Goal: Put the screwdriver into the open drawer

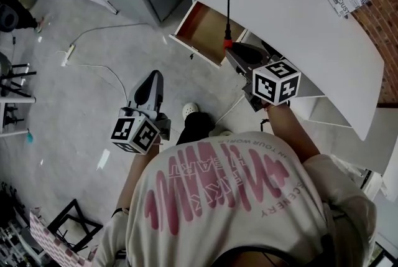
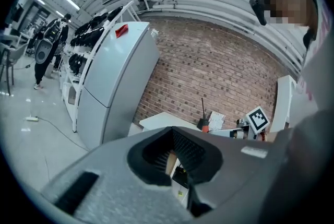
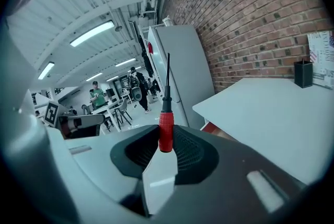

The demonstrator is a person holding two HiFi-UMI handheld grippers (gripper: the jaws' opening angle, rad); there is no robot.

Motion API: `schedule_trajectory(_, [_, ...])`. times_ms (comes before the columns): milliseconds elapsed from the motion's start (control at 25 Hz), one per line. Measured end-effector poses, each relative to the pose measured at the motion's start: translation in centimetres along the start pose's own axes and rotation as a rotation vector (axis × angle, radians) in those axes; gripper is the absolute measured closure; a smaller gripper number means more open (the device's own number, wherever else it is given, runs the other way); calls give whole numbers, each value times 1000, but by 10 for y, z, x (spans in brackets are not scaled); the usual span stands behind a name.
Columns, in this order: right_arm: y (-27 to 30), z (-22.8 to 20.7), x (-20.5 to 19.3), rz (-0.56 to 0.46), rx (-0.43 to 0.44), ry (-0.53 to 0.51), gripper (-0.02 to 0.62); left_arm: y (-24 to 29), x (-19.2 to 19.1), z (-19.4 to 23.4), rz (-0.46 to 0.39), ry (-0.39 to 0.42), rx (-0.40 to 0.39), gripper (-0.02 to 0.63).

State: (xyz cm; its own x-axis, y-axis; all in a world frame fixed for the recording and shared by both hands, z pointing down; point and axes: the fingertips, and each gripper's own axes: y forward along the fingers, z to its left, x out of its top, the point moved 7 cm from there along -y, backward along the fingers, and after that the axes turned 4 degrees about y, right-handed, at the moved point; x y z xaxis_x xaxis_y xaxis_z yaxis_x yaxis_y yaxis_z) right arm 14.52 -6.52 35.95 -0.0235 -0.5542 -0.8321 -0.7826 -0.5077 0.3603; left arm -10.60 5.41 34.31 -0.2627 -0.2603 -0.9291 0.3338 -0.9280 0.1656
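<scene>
I'm clamping my right gripper (image 3: 166,151) jaws tight on the screwdriver (image 3: 166,131) at its red handle, with the shaft sticking out straight past the fingertips. My right arm is reaching forward, and the open drawer (image 1: 200,26) is lying just beyond and below those tips. My left gripper (image 1: 151,82) is hanging low at my side, jaws together, gripping nothing.

My right arm (image 1: 292,132) stretches forward, carrying the right gripper (image 1: 232,51) out ahead of my body. Its jaws are clamped on the red handle of the screwdriver (image 3: 165,131), with the shaft pointing away from me. The left gripper (image 1: 153,78) sits nearer my left side, aimed forward, its jaws drawn together on nothing.
</scene>
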Motion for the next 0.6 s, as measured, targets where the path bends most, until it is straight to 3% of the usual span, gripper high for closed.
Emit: schedule_trajectory(600, [119,-59,-41,157,-100,90,494,70,-16,91,152,-60,-33,603])
